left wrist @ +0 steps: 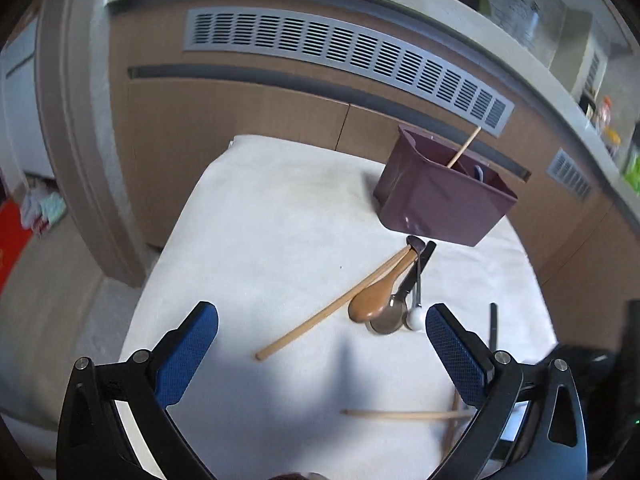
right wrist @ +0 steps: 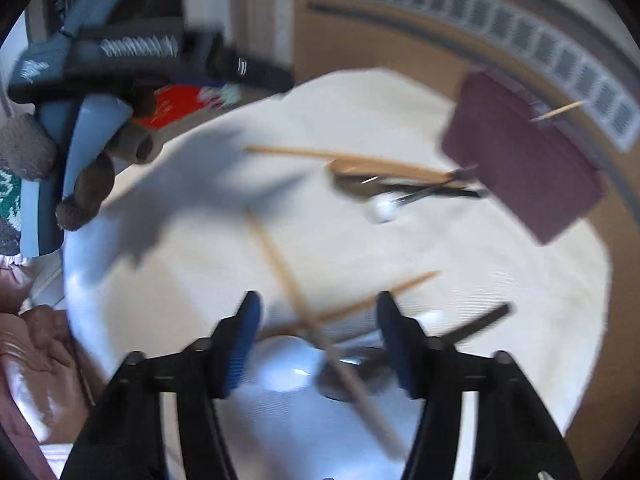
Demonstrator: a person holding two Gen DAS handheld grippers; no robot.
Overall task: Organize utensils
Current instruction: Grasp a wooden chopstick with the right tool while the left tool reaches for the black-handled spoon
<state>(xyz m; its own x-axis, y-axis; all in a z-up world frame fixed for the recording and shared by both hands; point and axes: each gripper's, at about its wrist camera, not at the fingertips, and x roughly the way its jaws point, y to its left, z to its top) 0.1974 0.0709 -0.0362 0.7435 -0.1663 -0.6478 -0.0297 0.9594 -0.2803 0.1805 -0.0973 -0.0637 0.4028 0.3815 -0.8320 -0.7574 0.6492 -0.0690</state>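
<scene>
A maroon utensil holder [left wrist: 444, 196] stands at the far right of the white-clothed table [left wrist: 260, 220], with one chopstick [left wrist: 464, 148] leaning in it. In front of it lies a pile: a wooden spoon [left wrist: 376, 294], a metal spoon [left wrist: 390, 318], a white-tipped utensil [left wrist: 415, 319] and a long chopstick [left wrist: 332, 308]. Another chopstick [left wrist: 404, 414] lies near my left gripper [left wrist: 320, 332], which is open and empty above the cloth. My right gripper [right wrist: 318, 332] is open over crossed chopsticks [right wrist: 288, 276] and spoons [right wrist: 352, 376]; the view is blurred. The holder [right wrist: 520, 160] shows at the upper right.
The left gripper's body and the gloved hand holding it [right wrist: 80, 128] fill the upper left of the right wrist view. Wooden cabinets with a grey vent grille [left wrist: 340, 48] rise behind the table. The floor drops away left of the table edge [left wrist: 152, 272].
</scene>
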